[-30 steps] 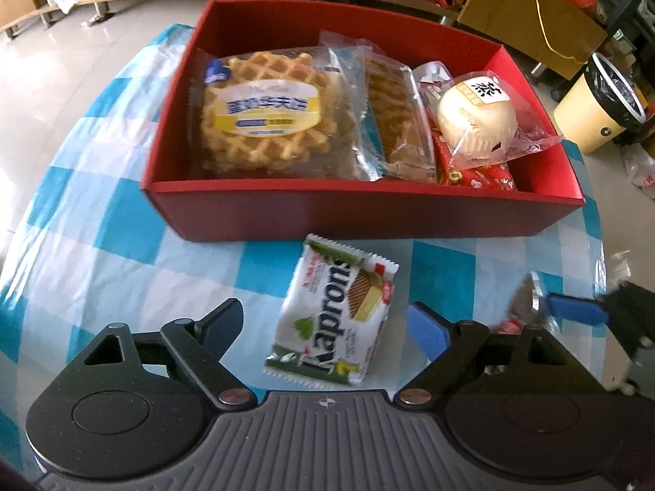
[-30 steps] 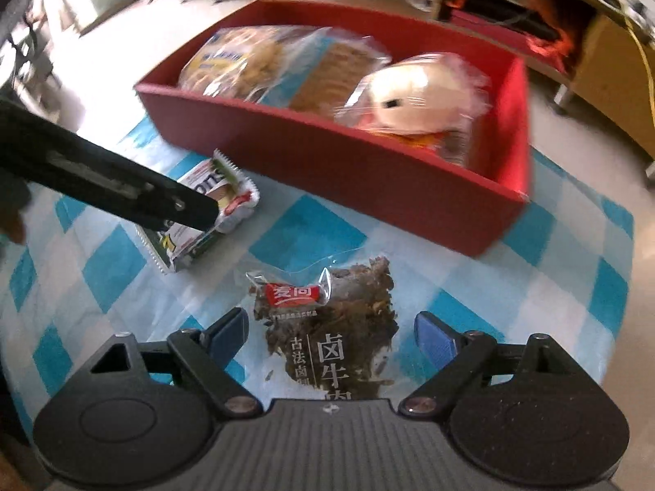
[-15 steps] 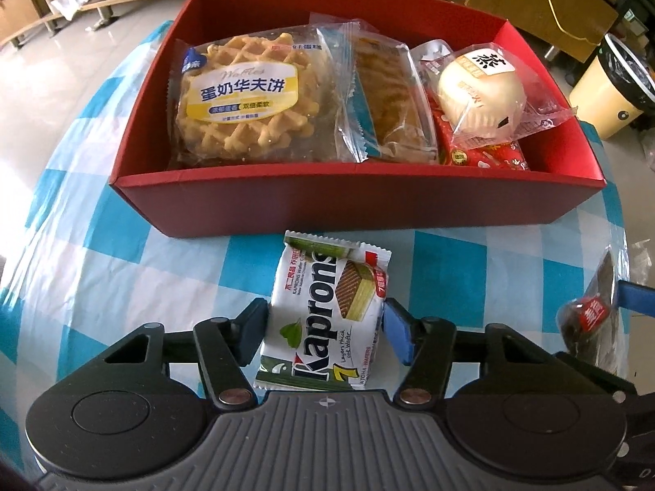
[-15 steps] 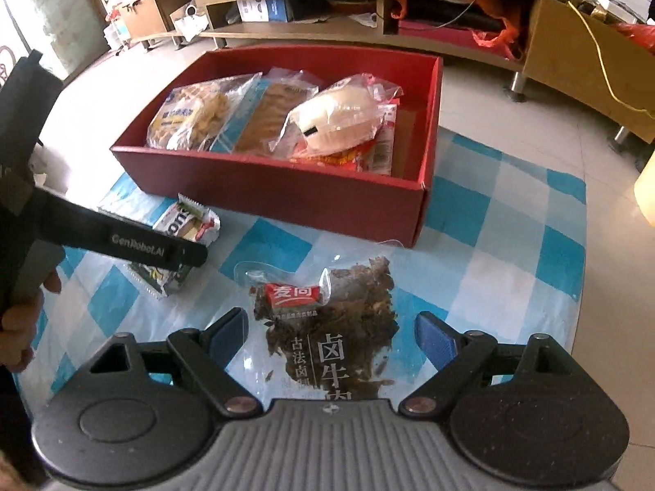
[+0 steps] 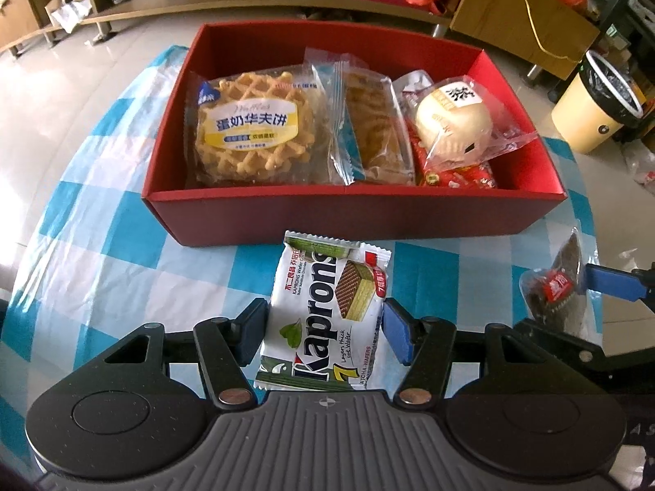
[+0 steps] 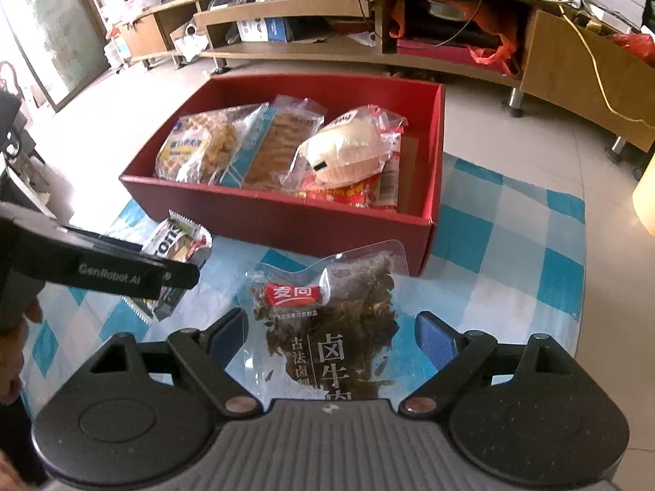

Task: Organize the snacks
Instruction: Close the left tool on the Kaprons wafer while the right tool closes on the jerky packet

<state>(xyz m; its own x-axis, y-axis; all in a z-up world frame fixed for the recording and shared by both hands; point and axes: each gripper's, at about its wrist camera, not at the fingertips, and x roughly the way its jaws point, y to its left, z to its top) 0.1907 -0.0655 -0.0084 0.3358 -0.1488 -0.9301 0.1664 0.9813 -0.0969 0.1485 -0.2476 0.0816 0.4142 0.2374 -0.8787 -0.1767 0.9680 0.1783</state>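
A red box (image 5: 352, 217) on the checked cloth holds a waffle pack (image 5: 249, 127), a biscuit pack (image 5: 374, 131), a white bun (image 5: 452, 116) and red packets. My left gripper (image 5: 323, 329) is shut on the white Kaprons wafer pack (image 5: 323, 319), held in front of the box's near wall. My right gripper (image 6: 331, 337) is open around a clear pack of dark braised beef (image 6: 327, 319), its fingers apart from the pack's sides. The beef pack also shows in the left wrist view (image 5: 552, 290). The box also shows in the right wrist view (image 6: 286, 217).
The blue-and-white checked cloth (image 5: 102, 221) covers a round table. A yellow bin (image 5: 593, 114) stands on the floor to the right. Low wooden shelves (image 6: 327, 12) with clutter run behind the table.
My left gripper closed its fingers onto the wafer pack and lifted it, pulling back from the box. My right gripper stayed open over the beef pack while rising.
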